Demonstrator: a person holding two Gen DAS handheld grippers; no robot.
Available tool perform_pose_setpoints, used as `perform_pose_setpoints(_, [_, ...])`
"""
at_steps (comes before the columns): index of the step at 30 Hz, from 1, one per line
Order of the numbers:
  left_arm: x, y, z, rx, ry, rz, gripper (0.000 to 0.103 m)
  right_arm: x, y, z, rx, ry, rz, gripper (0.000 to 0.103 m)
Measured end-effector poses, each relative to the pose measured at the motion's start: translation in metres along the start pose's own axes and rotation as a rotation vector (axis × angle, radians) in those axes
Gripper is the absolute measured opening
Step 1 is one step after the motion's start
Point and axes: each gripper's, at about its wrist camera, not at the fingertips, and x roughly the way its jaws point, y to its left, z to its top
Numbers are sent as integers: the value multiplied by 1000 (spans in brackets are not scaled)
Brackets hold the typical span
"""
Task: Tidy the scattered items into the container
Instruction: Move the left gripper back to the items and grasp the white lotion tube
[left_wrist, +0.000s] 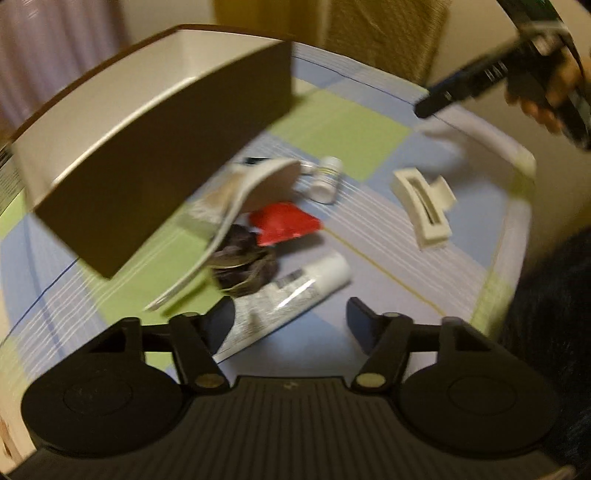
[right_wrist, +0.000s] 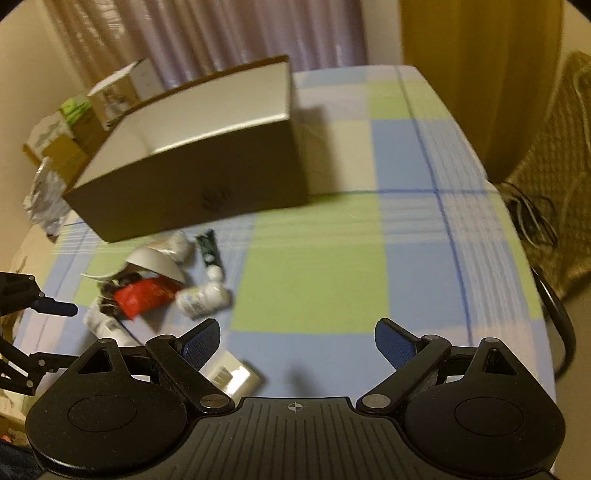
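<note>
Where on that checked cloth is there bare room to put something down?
The green and blue squares right of the brown box, out to the table's right edge, lie bare. It is crowded by the red packet, bottles and tube in front of the box.

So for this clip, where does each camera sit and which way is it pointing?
Left wrist: on the left gripper, looking along its open fingers at the white tube, red packet, hair clip and brown box; the right gripper and the hand holding it show top right.
Right wrist: on the right gripper, fingers open, facing the box across the checked cloth; left gripper's finger at left edge.
Shared: box, red packet, clip, cloth.
</note>
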Motion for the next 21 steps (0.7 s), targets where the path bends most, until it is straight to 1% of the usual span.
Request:
perform_pose_setpoints(3, [7,-8,4,94,-4,-32,51,-7,-10,-7,31,3,-21,96])
perform_pose_setpoints(4, [10,-10,5,122,0,-39,49,-9,-12,-9,39,6,-28,96])
perform_pose_setpoints(6, [18,-11,9,178,16,-51,48,-11,-15,-13,52,10,-42,96])
perform_pose_setpoints(8, [25,-12,11,226,32,-55,43,-13,-18,-16,63,16,-50,96])
perform_pose_setpoints(12, [45,-17,15,309,68,-48,43,-16,-22,-22,88,22,-64,96])
perform_pose_setpoints(15, [55,-22,17,338,88,-45,43,-19,-23,-24,92,24,-74,96])
perform_pose_setpoints(16, [57,-24,17,345,92,-42,42,-19,-23,-25,91,23,-77,96])
perform_pose_setpoints(17, [58,-25,17,343,89,-44,38,-20,-23,-25,89,22,-78,96])
perform_pose_setpoints(19, [56,-25,15,309,88,-43,33,-19,-22,-26,85,22,-75,96])
perform_pose_setpoints(21, [53,-23,10,243,96,-40,31,-18,-18,-25,75,20,-66,96])
